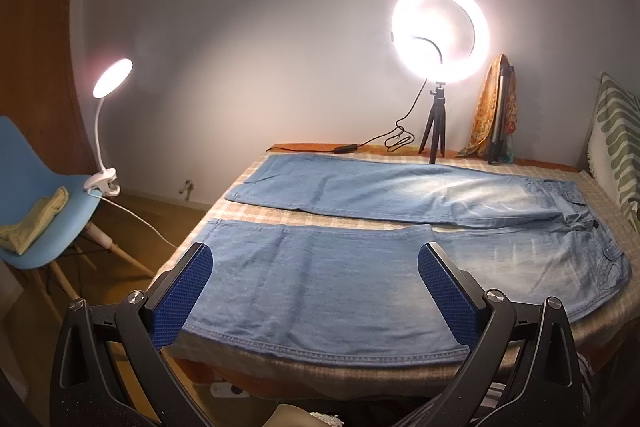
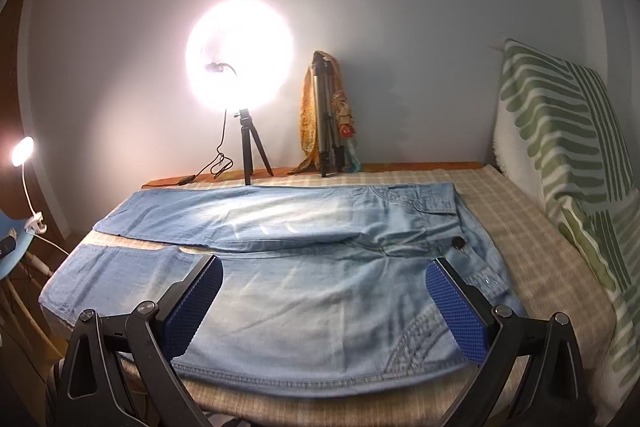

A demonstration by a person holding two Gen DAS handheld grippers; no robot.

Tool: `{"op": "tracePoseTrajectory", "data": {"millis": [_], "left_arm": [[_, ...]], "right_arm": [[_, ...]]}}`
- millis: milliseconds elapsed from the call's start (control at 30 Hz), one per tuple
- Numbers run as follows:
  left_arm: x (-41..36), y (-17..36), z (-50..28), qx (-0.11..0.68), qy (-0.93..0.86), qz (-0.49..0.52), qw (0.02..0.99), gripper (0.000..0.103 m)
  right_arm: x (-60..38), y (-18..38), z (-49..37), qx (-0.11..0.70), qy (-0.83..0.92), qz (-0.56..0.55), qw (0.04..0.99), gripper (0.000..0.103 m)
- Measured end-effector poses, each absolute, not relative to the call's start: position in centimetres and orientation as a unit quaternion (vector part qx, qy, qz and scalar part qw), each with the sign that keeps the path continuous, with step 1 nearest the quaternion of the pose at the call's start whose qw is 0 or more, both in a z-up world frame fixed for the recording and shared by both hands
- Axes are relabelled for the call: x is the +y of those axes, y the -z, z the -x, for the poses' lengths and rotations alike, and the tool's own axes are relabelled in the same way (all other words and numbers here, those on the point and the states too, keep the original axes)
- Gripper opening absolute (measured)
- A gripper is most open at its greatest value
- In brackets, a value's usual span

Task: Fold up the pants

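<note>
Left claw (image 1: 314, 291): blue textured pads spread wide, empty, above the near trouser leg. Right claw (image 2: 324, 301): likewise released, over the hip. Jeans (image 2: 280, 291): faded light-blue denim, spread flat on the checked bedsheet (image 2: 532, 247), legs parted. Left view alone shows blue chair (image 1: 36, 167); right view shows more of the leaf-print pillow (image 2: 560, 131). Beyond: ring light (image 1: 440, 31) on a tripod.

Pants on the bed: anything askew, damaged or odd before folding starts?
Nothing stands out. The pants lie flat on the checked bedspread, legs spread apart, only light creases. Both tongs, left and right, hover open above the near leg, touching nothing.
</note>
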State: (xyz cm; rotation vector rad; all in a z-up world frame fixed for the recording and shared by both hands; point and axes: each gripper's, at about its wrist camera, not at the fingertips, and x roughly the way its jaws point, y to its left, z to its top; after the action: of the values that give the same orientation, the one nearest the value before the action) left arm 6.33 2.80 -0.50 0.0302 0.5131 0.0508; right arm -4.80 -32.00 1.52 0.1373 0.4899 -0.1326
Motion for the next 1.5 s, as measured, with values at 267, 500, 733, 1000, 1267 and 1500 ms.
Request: {"op": "tracePoseTrajectory", "data": {"millis": [267, 500, 733, 1000, 1267, 1500], "left_arm": [[3.5, 1.1, -10.3, 0.262, -0.028, -0.024, 0.964, 0.102], [5.3, 2.6, -15.0, 0.303, 0.000, -0.012, 0.953, 0.102], [7.5, 3.4, -18.9, 0.312, 0.013, -0.009, 0.950, 0.102], [8.8, 3.8, -24.8, 0.322, -0.025, -0.050, 0.945, 0.101], [10.1, 5.7, -31.1, 0.370, -0.011, -0.019, 0.929, 0.086], [9.3, 8.1, -36.9, 0.397, 0.013, 0.000, 0.918, 0.079]], "right_arm": [[-30.9, -2.6, -0.4, 0.242, 0.041, -0.025, 0.969, 0.103], [-31.0, -3.3, -5.6, 0.246, 0.019, -0.010, 0.969, 0.103], [-30.6, -3.9, -12.1, 0.249, -0.018, 0.026, 0.968, 0.103], [-30.5, -3.2, -20.5, 0.267, -0.073, 0.021, 0.961, 0.103], [-29.5, 0.2, -29.6, 0.319, -0.134, 0.029, 0.938, 0.092], [-27.9, 5.3, -37.0, 0.380, -0.182, 0.037, 0.906, 0.074]]}}
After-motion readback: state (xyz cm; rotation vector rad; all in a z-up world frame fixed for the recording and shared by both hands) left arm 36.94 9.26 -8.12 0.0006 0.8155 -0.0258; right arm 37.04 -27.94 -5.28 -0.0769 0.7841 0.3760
